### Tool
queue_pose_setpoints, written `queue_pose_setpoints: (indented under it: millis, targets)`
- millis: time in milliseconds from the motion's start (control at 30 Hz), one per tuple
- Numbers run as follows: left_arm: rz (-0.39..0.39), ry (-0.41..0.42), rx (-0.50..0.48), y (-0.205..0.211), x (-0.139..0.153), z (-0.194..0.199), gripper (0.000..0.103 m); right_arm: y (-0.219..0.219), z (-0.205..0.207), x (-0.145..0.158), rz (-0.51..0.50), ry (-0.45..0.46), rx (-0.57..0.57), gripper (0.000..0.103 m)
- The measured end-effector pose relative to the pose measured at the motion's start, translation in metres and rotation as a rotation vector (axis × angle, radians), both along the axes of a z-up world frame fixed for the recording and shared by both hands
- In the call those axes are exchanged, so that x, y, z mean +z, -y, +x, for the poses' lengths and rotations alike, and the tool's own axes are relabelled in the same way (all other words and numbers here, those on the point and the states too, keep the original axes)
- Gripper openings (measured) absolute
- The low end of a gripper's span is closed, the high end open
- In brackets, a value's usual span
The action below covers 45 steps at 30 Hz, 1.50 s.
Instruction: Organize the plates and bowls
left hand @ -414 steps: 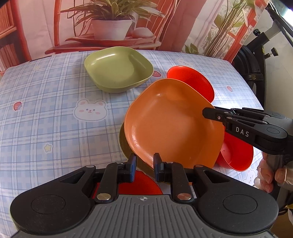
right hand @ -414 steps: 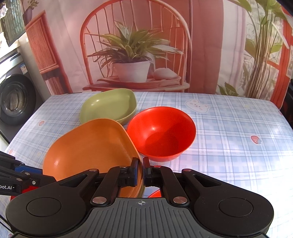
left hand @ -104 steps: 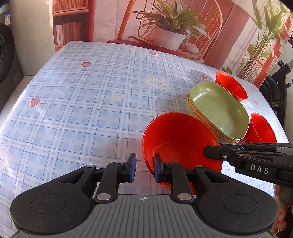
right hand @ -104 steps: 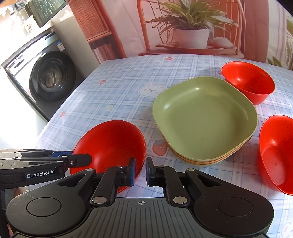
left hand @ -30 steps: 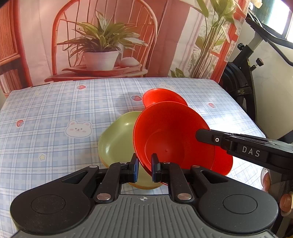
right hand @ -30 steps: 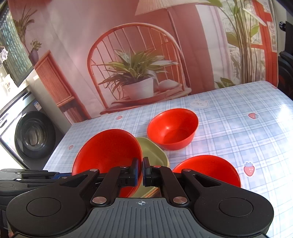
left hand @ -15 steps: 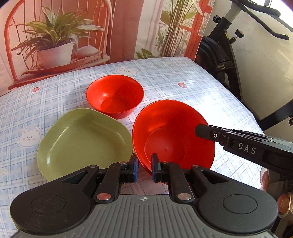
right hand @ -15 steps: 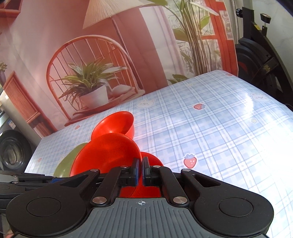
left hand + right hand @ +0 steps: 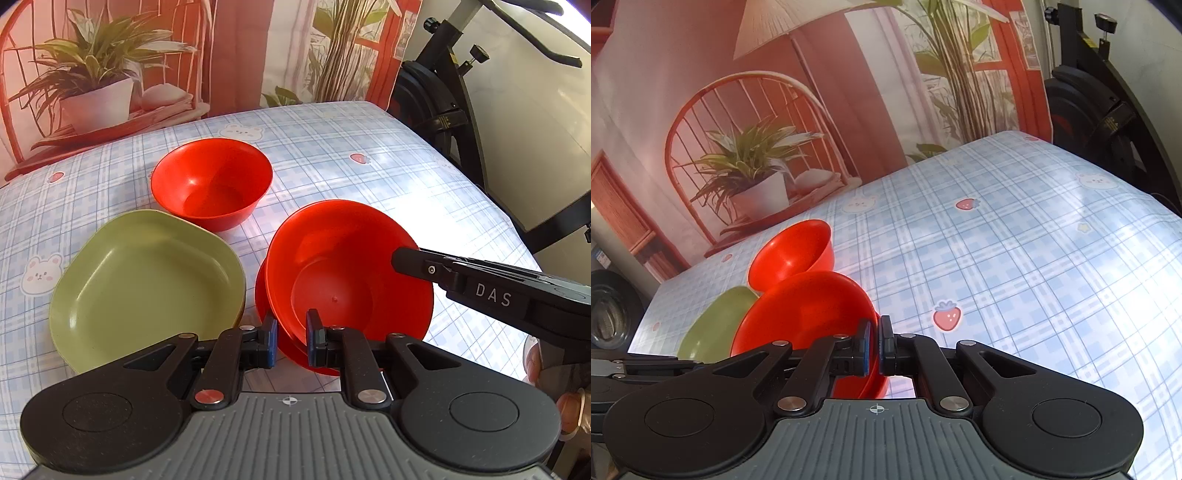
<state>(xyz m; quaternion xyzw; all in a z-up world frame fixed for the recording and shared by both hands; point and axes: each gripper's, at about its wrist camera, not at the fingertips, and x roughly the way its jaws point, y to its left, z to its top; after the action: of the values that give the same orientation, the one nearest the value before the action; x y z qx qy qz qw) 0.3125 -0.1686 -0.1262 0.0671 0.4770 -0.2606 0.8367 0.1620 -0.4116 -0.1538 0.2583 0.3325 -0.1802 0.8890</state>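
A red bowl [image 9: 347, 273] sits nested in a second red bowl [image 9: 260, 295] whose rim shows at its left. My left gripper [image 9: 290, 341] stands at the near rim with its jaws apart, the rim between them. My right gripper [image 9: 874, 345] is shut on the far right rim of the same bowl [image 9: 805, 310]; it also shows in the left wrist view [image 9: 402, 258]. A green plate [image 9: 147, 284] tops a stack to the left. A third red bowl [image 9: 212, 184] stands behind; it also shows in the right wrist view [image 9: 792, 254].
The table [image 9: 369, 147] has a blue plaid cloth with bears and strawberries. Its right edge is close to the bowls. An exercise bike [image 9: 461, 110] stands past the right edge. A printed backdrop [image 9: 775, 110] hangs behind the table.
Both grippers have carried the red bowl to the right and down into the other red bowl. My left gripper's jaws have widened at the rim.
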Motion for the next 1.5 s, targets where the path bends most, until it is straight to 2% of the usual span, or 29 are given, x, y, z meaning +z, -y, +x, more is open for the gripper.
queue_pose_setpoints:
  millis: [433, 600, 667, 1033, 1333, 1500]
  targets:
    - [0.017, 0.017, -0.020, 0.003, -0.001, 0.000, 0.016, 0.000, 0.000, -0.003, -0.001, -0.013, -0.010, 0.004]
    - [0.014, 0.020, -0.014, 0.000, 0.001, 0.001, 0.021, 0.000, 0.001, -0.005, -0.008, -0.018, -0.012, 0.004]
    - [0.017, 0.025, 0.002, -0.002, 0.002, 0.001, 0.026, 0.000, 0.002, -0.005, -0.008, -0.019, -0.013, 0.004]
    - [-0.074, 0.081, 0.101, -0.023, 0.024, 0.011, 0.026, 0.004, 0.002, 0.000, -0.020, -0.018, -0.030, 0.004]
    - [-0.125, 0.183, 0.191, -0.062, 0.061, 0.042, 0.026, 0.013, 0.017, 0.028, -0.068, 0.040, -0.034, 0.005]
    - [-0.119, 0.216, 0.234, -0.077, 0.068, 0.060, 0.026, 0.015, 0.033, 0.039, -0.083, 0.064, -0.011, 0.005]
